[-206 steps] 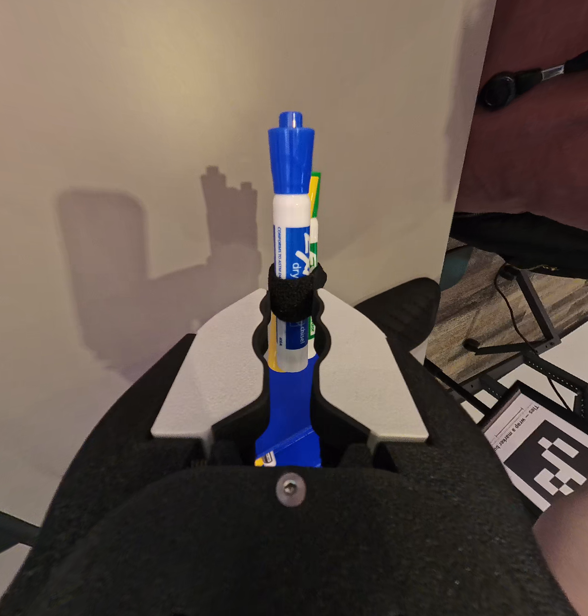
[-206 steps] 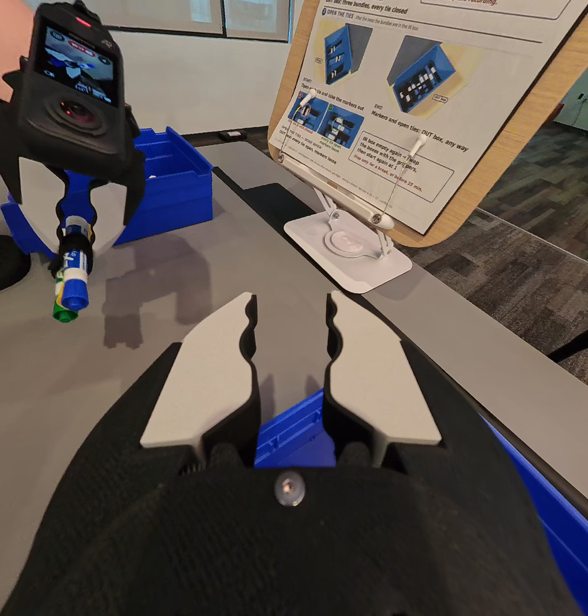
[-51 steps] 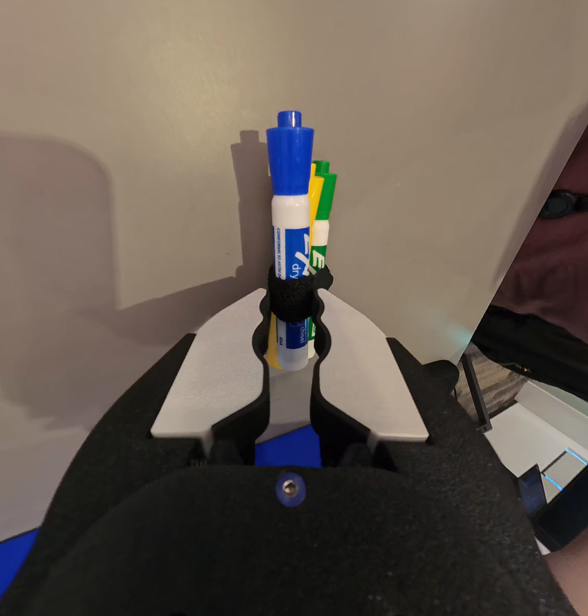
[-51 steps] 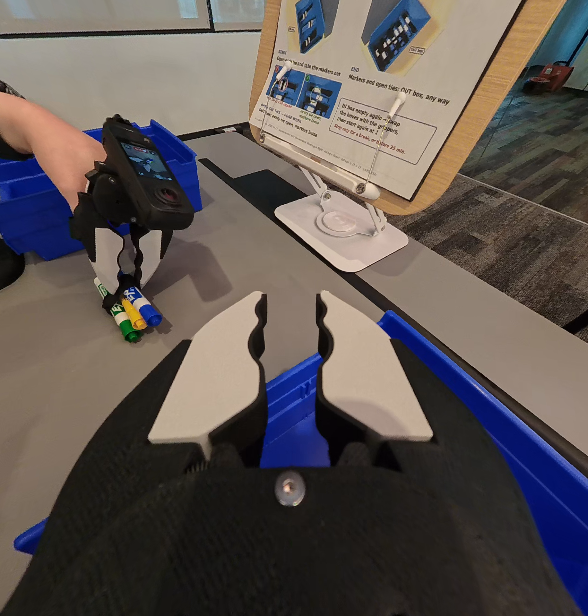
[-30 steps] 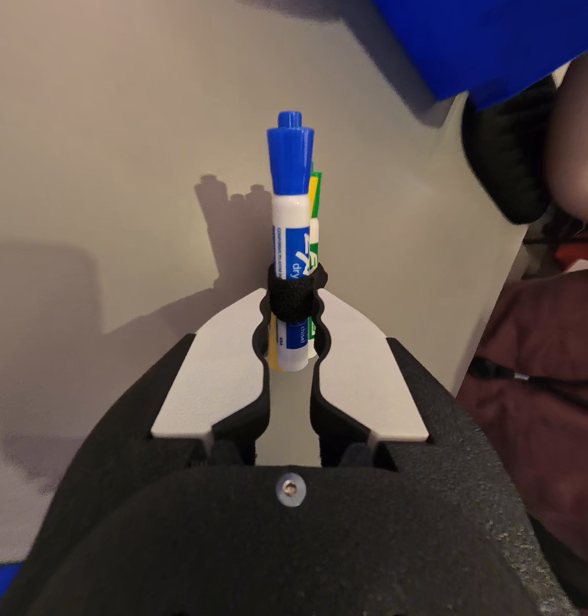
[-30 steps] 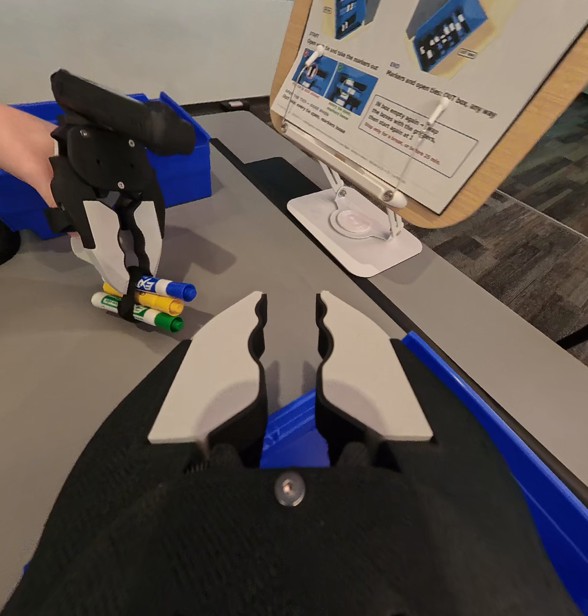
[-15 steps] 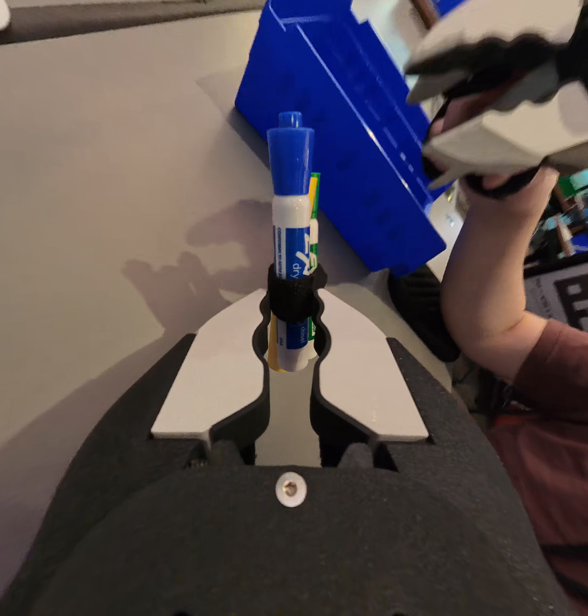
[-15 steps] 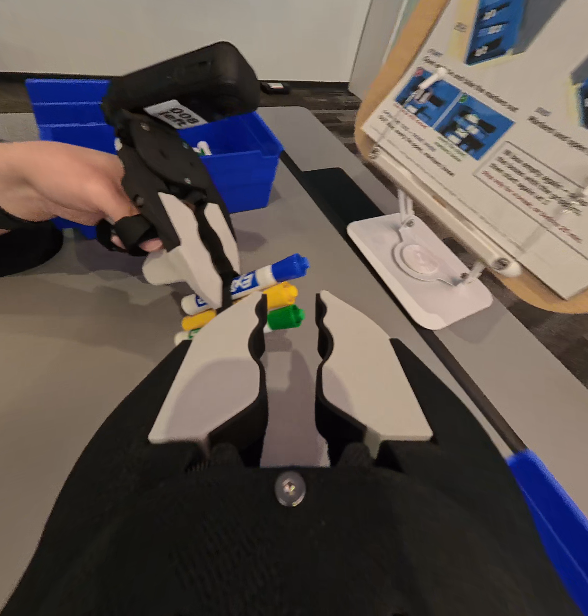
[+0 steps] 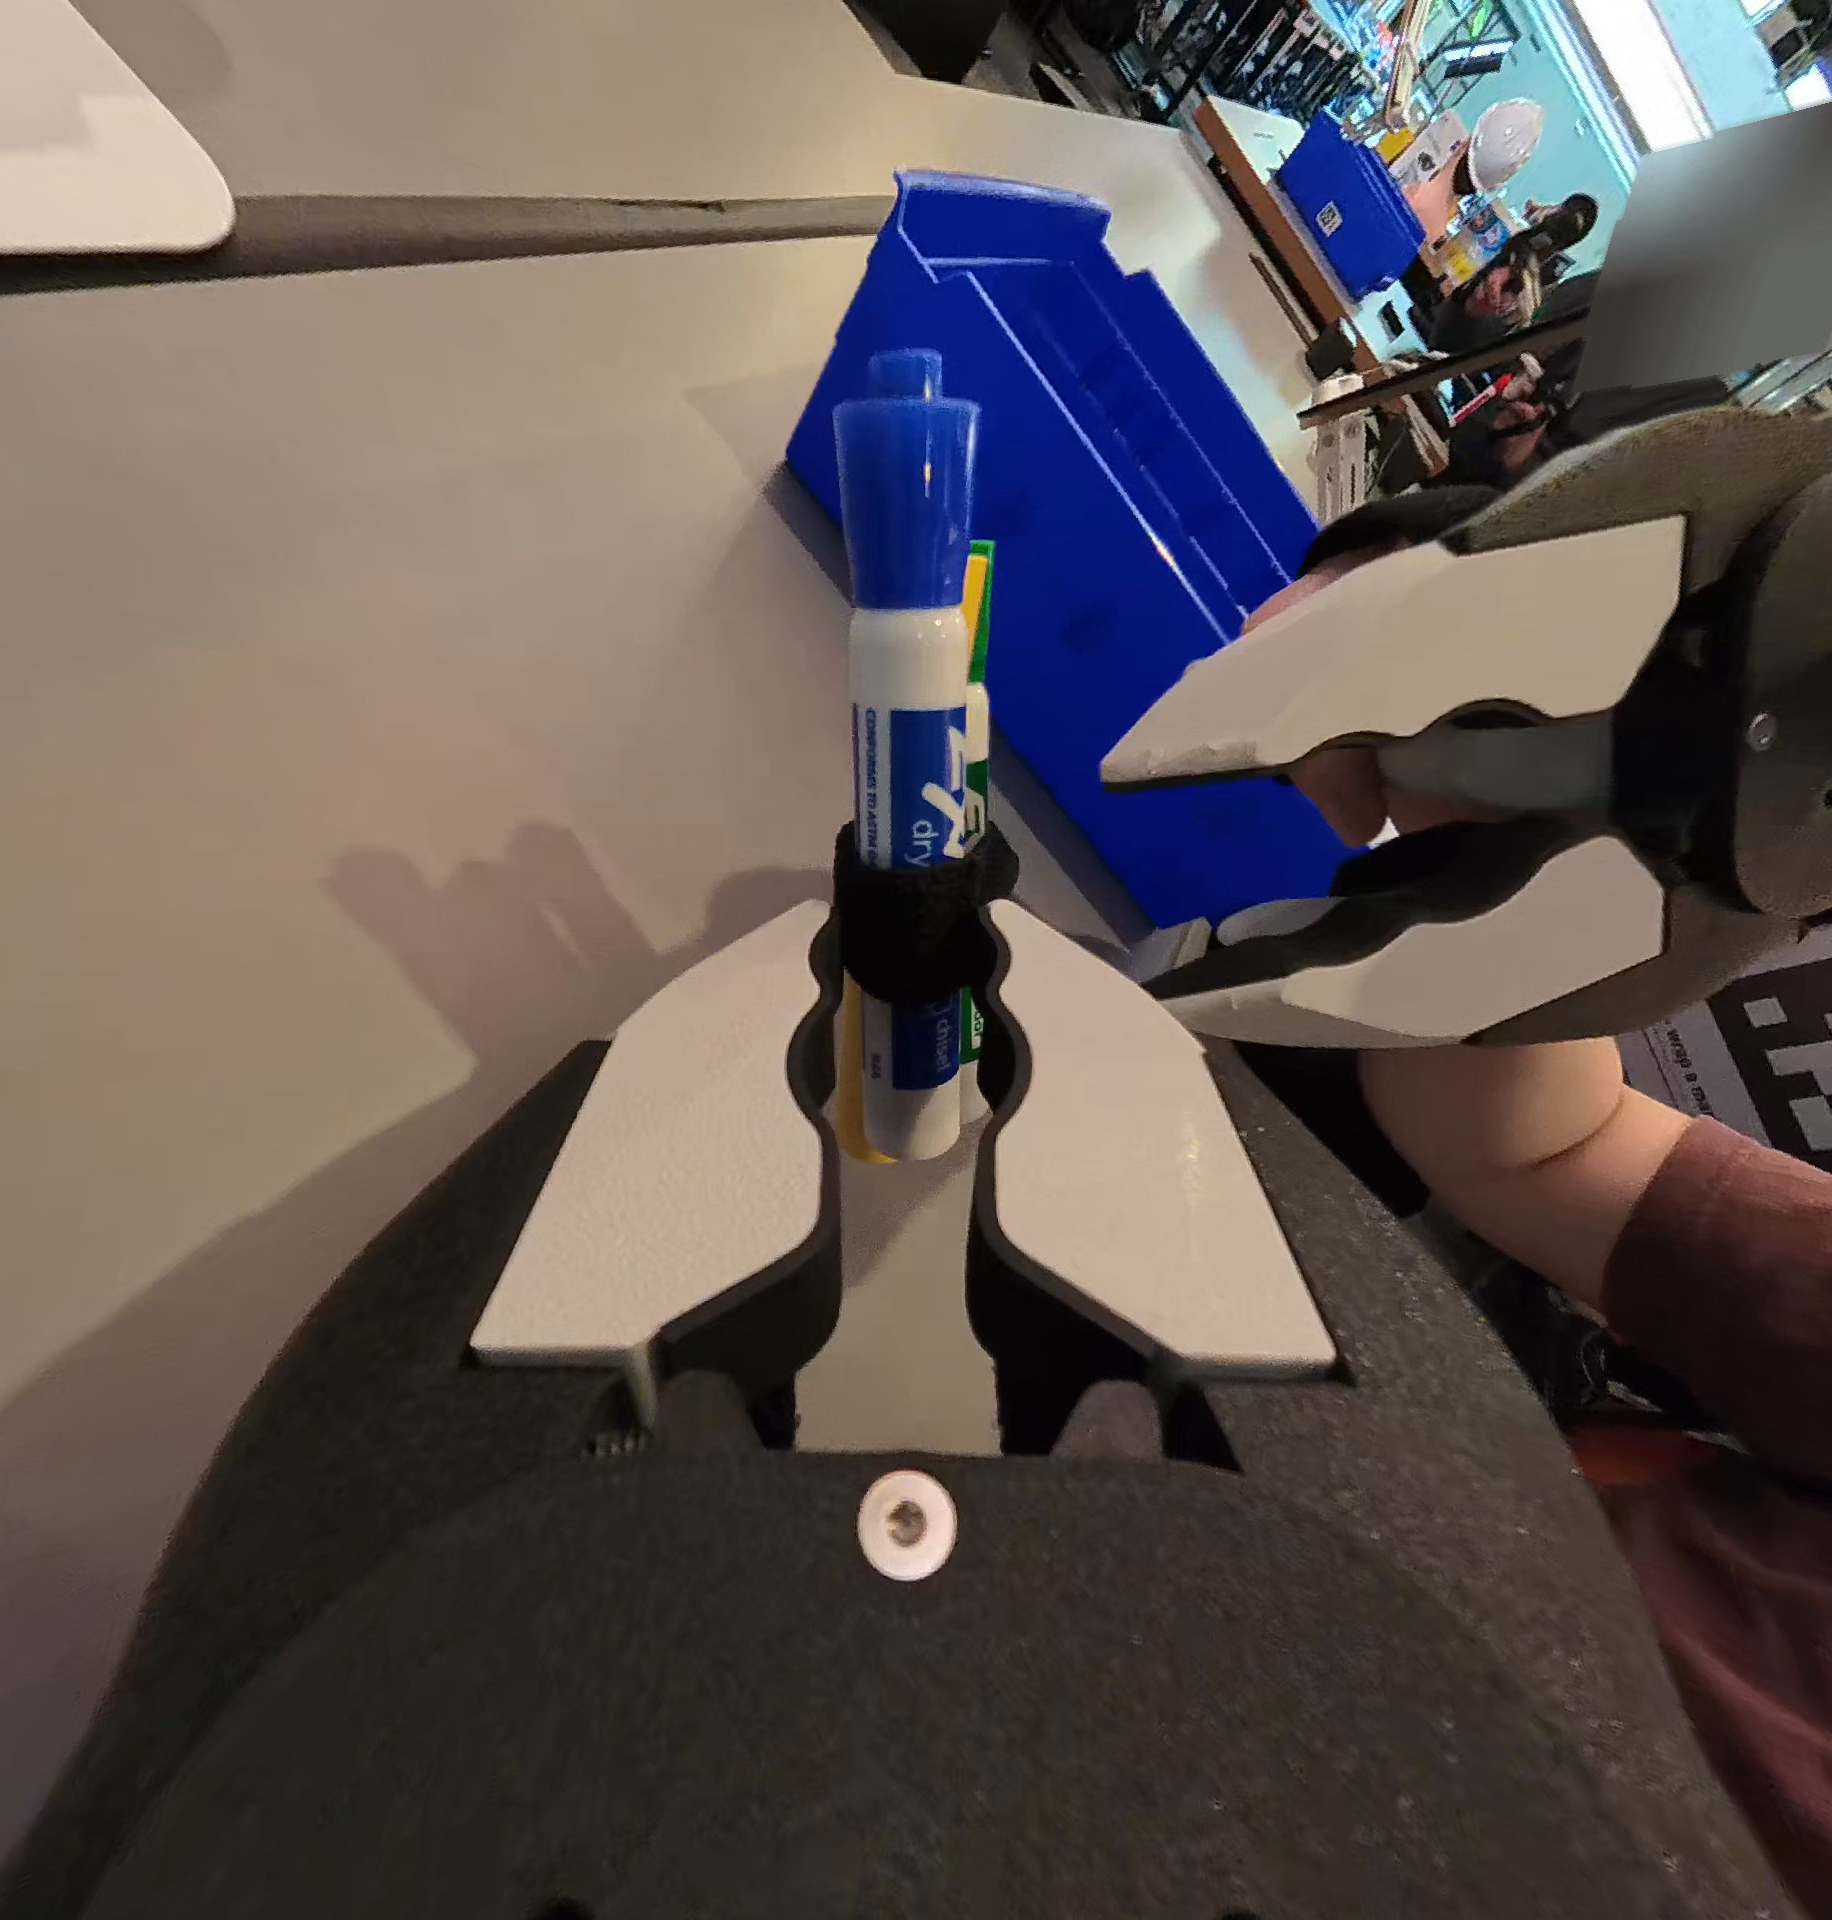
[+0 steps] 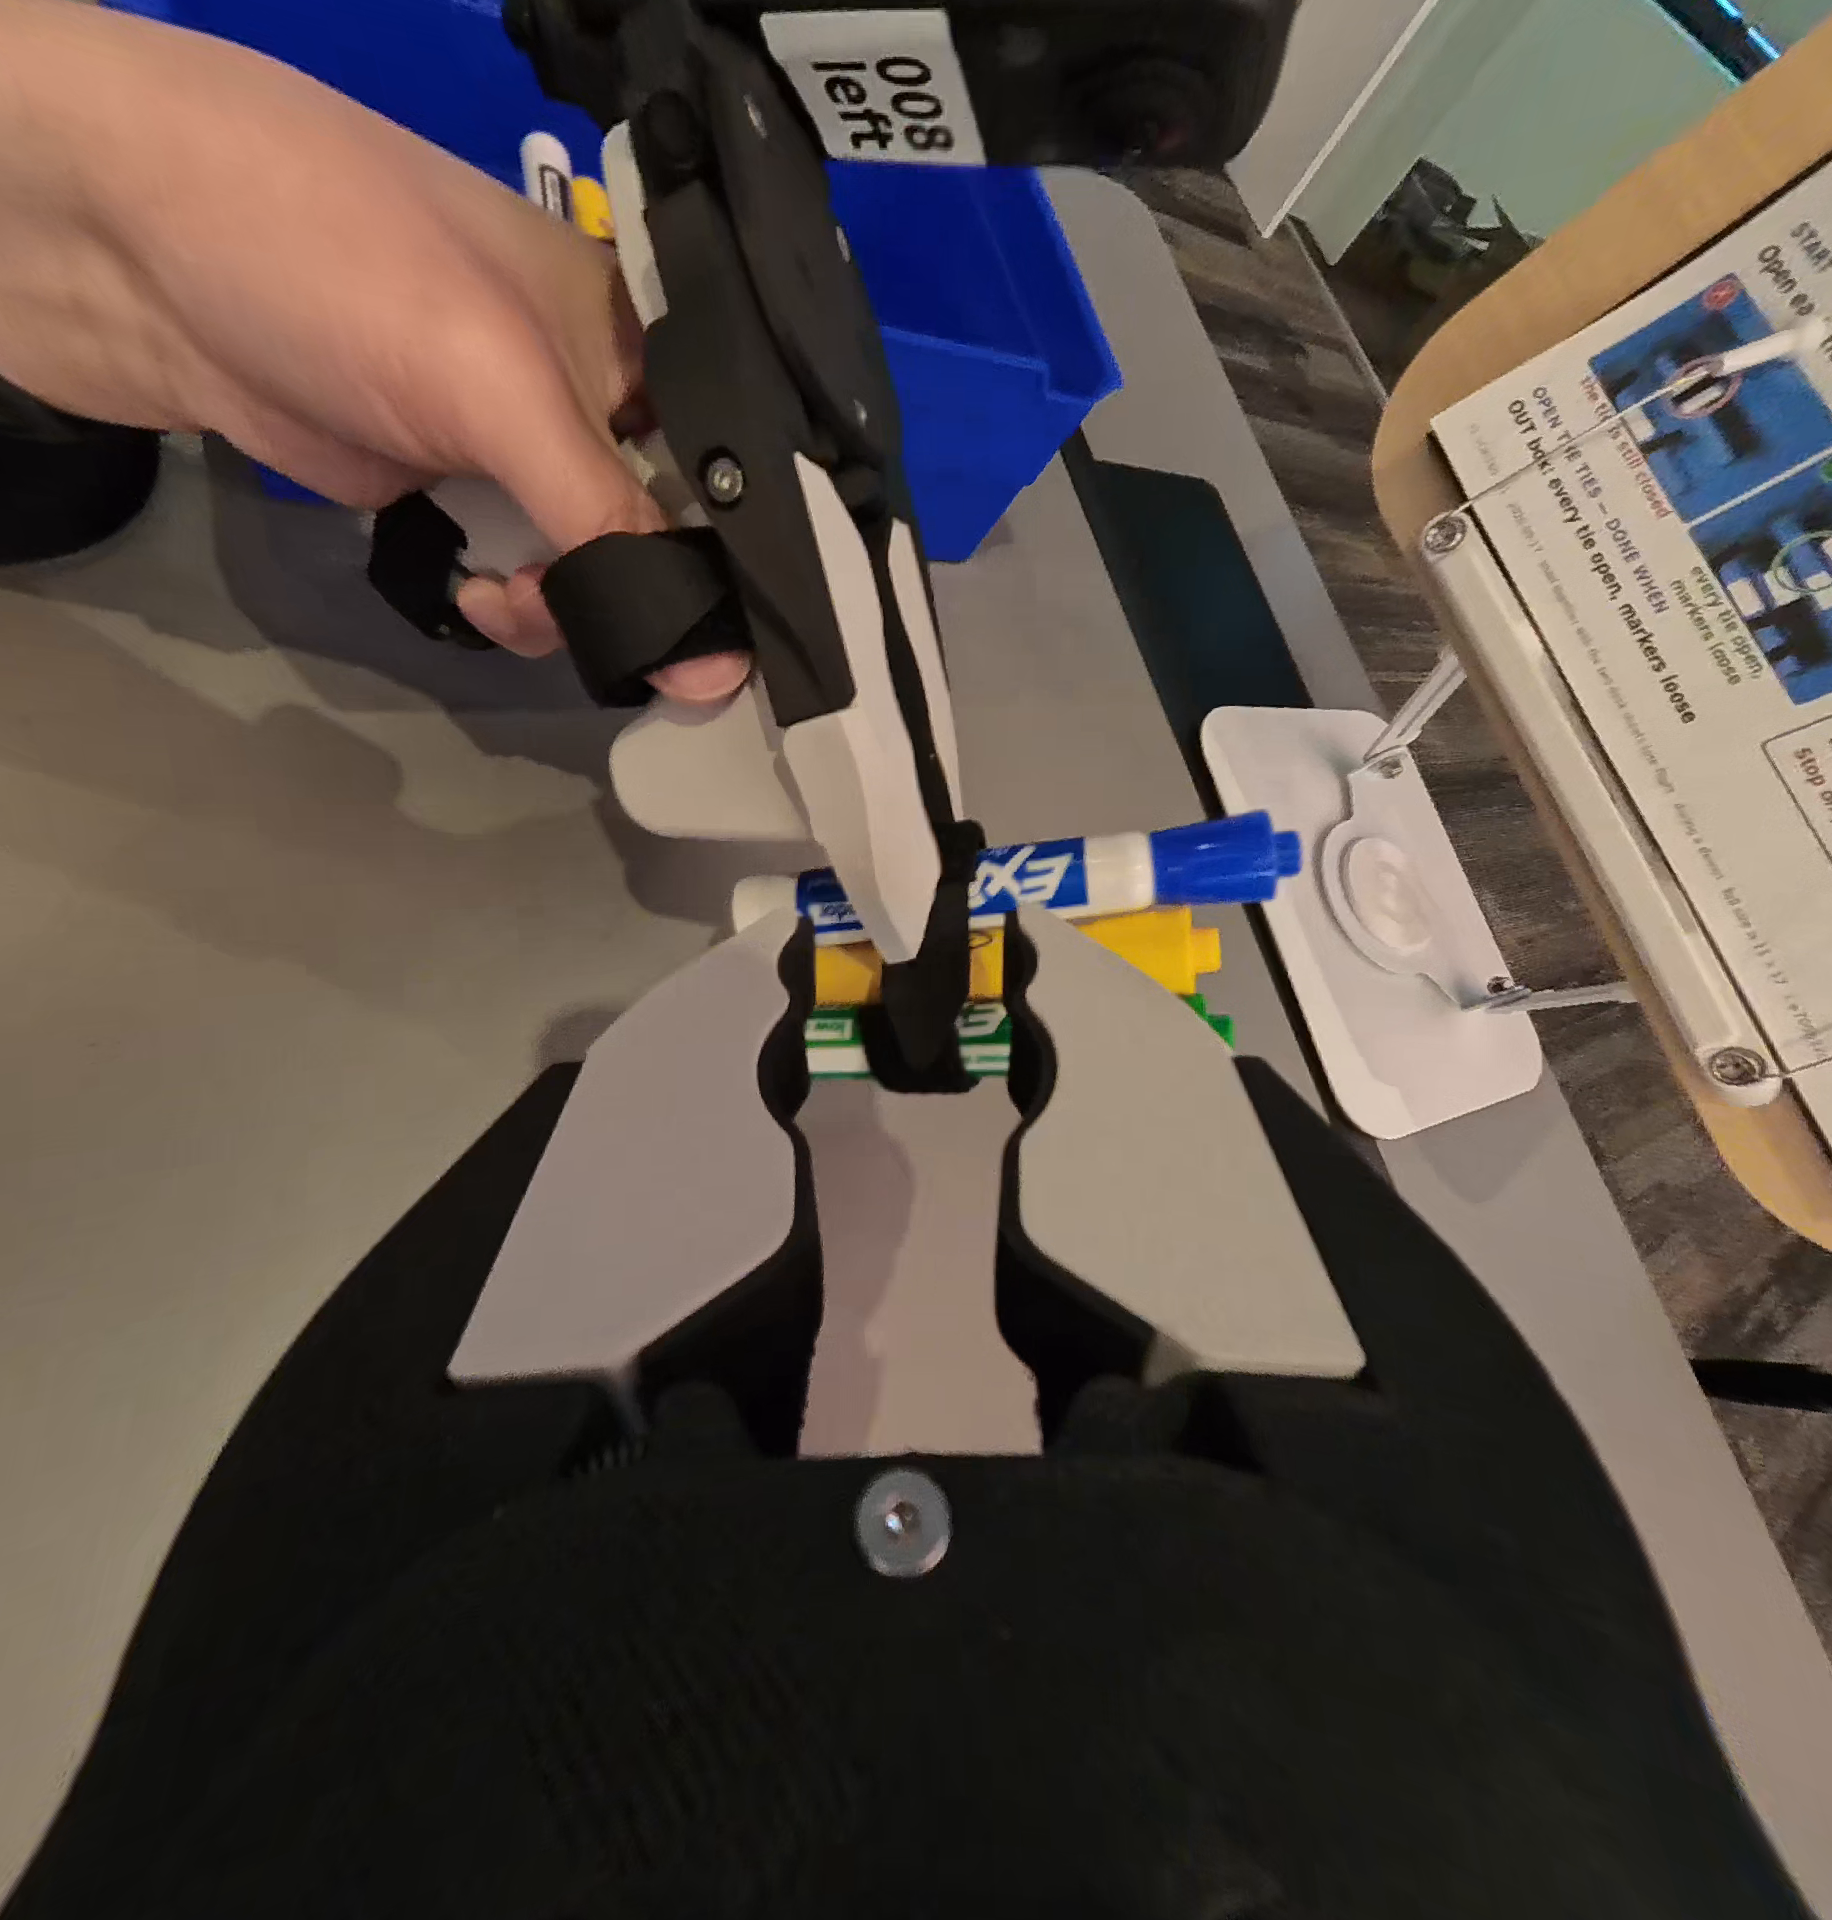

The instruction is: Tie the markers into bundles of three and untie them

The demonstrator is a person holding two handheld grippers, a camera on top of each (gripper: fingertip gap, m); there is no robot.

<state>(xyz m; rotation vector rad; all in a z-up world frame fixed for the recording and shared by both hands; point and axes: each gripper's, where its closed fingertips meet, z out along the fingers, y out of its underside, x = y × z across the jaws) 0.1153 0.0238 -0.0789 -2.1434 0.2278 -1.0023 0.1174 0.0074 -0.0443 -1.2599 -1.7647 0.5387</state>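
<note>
My left gripper [image 9: 907, 925] is shut on a bundle of three markers [image 9: 907, 727], blue, yellow and green, bound by a black strap [image 9: 917, 914]. It holds the bundle level above the grey table [image 10: 216, 1039]. In the right wrist view the left gripper [image 10: 896, 914] comes down from above onto the bundle [image 10: 1047, 888]. My right gripper [image 10: 912, 951] is open. Its tips stand either side of the strap [image 10: 927, 1023], at the yellow and green markers. It also shows at the right of the left wrist view [image 9: 1140, 878], jaws apart.
A blue bin [image 10: 953, 343] with loose markers [image 10: 559, 187] stands behind the left hand. Another blue bin [image 9: 1099, 520] lies beyond the bundle. A white stand base [image 10: 1379, 935] carries a wooden board with an instruction sheet [image 10: 1670, 623] at the right. Less than 4 cm separates the two grippers' tips.
The left gripper lifted the bundle off the table and turned it level. The right gripper moved in from the near bin until its tips straddle the strap; its jaw gap stayed the same.
</note>
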